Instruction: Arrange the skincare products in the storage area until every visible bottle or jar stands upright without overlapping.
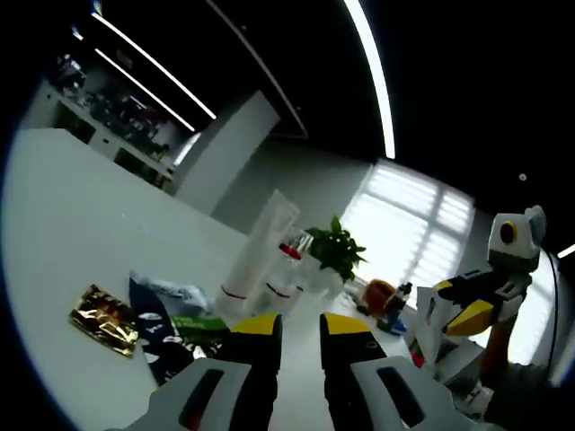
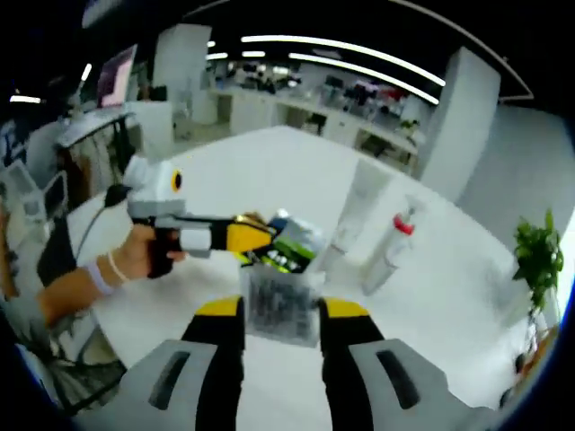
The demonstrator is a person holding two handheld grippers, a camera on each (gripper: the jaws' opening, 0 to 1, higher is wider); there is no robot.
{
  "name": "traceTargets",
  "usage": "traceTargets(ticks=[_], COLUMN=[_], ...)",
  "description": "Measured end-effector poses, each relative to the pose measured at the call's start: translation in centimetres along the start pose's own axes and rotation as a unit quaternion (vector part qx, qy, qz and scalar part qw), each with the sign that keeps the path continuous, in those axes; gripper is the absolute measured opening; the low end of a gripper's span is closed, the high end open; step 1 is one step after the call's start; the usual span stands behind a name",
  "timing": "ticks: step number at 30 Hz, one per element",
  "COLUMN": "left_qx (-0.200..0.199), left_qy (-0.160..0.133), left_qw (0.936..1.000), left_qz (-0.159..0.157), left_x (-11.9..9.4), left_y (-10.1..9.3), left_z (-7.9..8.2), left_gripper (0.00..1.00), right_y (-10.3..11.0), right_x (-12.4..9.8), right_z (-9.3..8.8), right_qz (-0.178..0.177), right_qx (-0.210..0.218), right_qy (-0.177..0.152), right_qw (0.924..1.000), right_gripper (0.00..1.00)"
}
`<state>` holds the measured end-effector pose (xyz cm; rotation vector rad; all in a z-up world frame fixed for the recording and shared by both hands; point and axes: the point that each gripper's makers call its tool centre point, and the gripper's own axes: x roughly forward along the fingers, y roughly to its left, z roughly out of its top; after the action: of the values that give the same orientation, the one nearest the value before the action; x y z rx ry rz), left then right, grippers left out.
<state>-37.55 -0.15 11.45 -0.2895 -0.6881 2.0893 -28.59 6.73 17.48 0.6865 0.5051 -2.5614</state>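
My left gripper (image 1: 302, 328) hovers over the white table (image 1: 81, 224), jaws a narrow gap apart with nothing between them. Ahead stand a tall white tube (image 1: 262, 247) and a white spray bottle with a red collar (image 1: 286, 274), both upright. In the right gripper view the tube (image 2: 362, 211) and spray bottle (image 2: 391, 244) stand side by side, apart. My right gripper (image 2: 283, 310) is shut on a greyish translucent sachet (image 2: 282, 303). The left gripper (image 2: 244, 237), held by a hand, reaches in beside a green packet (image 2: 293, 244).
A gold packet (image 1: 105, 319), a dark blue packet (image 1: 146, 325) and the green packet (image 1: 199, 327) lie left of my left jaw. A potted plant (image 1: 334, 247), an orange jar (image 1: 379, 293) and a dark bottle (image 1: 396, 302) sit behind. The right gripper (image 1: 463, 303) enters from the right.
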Motion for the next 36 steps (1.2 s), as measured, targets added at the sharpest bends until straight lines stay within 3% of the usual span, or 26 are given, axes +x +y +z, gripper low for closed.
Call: traceTargets(ticks=[4, 8, 16, 18, 21, 25, 27, 28, 30, 35, 36], left_qx=[0.05, 0.078, 0.117, 0.131, 0.138, 0.143, 0.17, 0.182, 0.192, 0.207, 0.218], left_qy=[0.012, 0.013, 0.008, -0.006, -0.016, -0.023, -0.031, -0.039, -0.052, -0.065, -0.063], left_qw=[0.998, 0.9946, 0.9863, 0.9854, 0.985, 0.9832, 0.9789, 0.9763, 0.9735, 0.971, 0.968], left_qz=[-0.037, -0.067, -0.116, -0.109, -0.102, -0.111, -0.109, -0.11, -0.113, -0.1, -0.108], left_x=[0.4, 0.3, -0.2, -0.2, -0.5, -0.5, -0.4, -0.5, -0.7, -0.9, -1.2], left_y=[-1.9, -3.6, -6.2, -6.1, -5.8, -6.2, -6.3, -6.5, -6.9, -6.5, -6.5], left_z=[-0.5, -0.8, -1.0, -0.4, 0.1, 0.2, 0.4, 0.5, 0.7, 1.3, 1.2], left_gripper=[0.18, 0.18, 0.18, 0.18, 0.17, 0.17, 0.17, 0.17, 0.17, 0.17, 0.17], right_y=[-0.4, -1.0, 0.4, 0.9, 1.5, 0.6, 0.2, 0.1, 0.0, 1.0, 1.1], right_x=[-0.5, 0.2, 1.4, 1.9, 2.3, 3.1, 3.5, 3.6, 3.8, 4.6, 4.8], right_z=[1.8, 3.3, 4.9, 5.2, 5.6, 5.8, 5.6, 5.8, 5.7, 5.2, 5.1], right_qz=[-0.021, -0.031, 0.007, 0.03, 0.08, 0.113, 0.124, 0.131, 0.144, 0.191, 0.197], right_qx=[-0.018, -0.025, 0.022, 0.054, 0.111, 0.176, 0.193, 0.206, 0.223, 0.259, 0.262], right_qy=[-0.063, -0.102, -0.168, -0.178, -0.198, -0.213, -0.215, -0.23, -0.235, -0.227, -0.228], right_qw=[0.9976, 0.9939, 0.9856, 0.9822, 0.9706, 0.9545, 0.9494, 0.942, 0.9348, 0.919, 0.917], right_gripper=[0.32, 0.33, 0.33, 0.33, 0.33, 0.34, 0.34, 0.34, 0.34, 0.35, 0.35])
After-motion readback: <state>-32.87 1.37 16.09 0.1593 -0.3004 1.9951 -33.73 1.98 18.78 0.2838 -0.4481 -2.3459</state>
